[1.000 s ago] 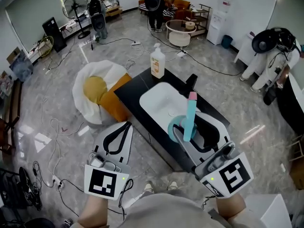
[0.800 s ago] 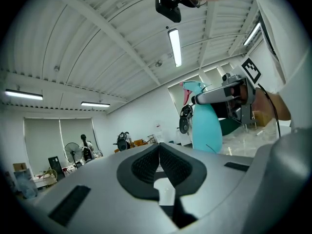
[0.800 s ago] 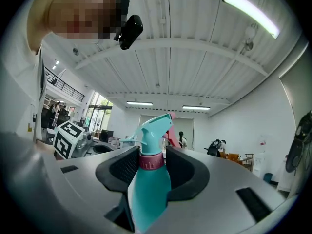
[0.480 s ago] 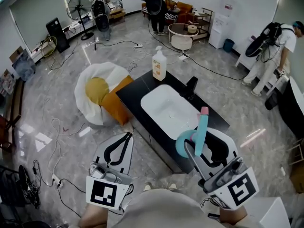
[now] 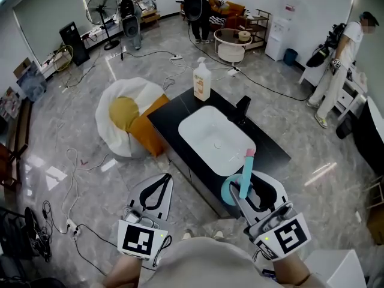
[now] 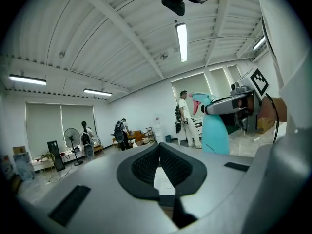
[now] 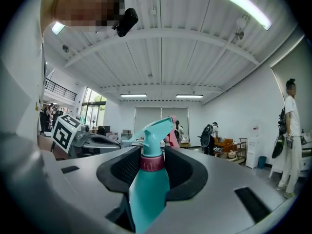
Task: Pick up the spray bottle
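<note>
A teal spray bottle [image 5: 245, 171] with a pink nozzle stands upright between the jaws of my right gripper [image 5: 247, 194], which is shut on its neck, over the near corner of the black counter [image 5: 171, 116]. In the right gripper view the bottle [image 7: 148, 189] fills the gap between the dark pads, just below its pink collar. My left gripper [image 5: 157, 188] hangs to the left of the counter over the floor, shut with nothing in it [image 6: 159, 155]. From the left gripper view the held bottle [image 6: 215, 135] shows at the right.
A white basin [image 5: 210, 137] is set in the black counter, with a pump soap bottle [image 5: 201, 81] at its far corner. A white and yellow beanbag [image 5: 126, 116] lies left of it. Cables cross the floor. People stand at the back and right [image 5: 339, 59].
Both grippers have sunk and drawn back toward me. The spray bottle went with the right gripper, from above the basin's edge to the counter's near corner.
</note>
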`<state>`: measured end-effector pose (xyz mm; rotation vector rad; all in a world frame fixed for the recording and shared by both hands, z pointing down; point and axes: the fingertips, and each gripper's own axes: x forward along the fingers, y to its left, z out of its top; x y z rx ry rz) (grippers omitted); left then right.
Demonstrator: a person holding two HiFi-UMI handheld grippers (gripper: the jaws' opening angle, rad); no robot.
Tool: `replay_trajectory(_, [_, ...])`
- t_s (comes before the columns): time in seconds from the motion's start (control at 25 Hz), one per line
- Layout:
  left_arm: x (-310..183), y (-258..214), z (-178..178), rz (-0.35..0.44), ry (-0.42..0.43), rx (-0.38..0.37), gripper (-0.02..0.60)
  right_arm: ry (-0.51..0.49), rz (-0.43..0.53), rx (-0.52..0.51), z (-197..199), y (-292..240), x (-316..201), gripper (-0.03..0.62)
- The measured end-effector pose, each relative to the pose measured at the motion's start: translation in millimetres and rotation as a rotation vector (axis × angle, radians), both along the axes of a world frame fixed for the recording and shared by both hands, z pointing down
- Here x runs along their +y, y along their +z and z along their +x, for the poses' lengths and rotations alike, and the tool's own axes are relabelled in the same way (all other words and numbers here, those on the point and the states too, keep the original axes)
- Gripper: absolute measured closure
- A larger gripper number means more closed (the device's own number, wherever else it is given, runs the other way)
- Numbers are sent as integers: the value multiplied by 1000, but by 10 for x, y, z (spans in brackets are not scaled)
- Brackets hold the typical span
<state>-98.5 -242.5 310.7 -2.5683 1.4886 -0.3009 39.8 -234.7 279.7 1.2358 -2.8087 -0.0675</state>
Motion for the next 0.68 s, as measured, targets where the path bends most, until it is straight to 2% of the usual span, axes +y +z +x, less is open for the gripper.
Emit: replay_trajectory(0.68, [2,-1,76,7,5,-3,561,-17,-19,-5,21,50,0,418])
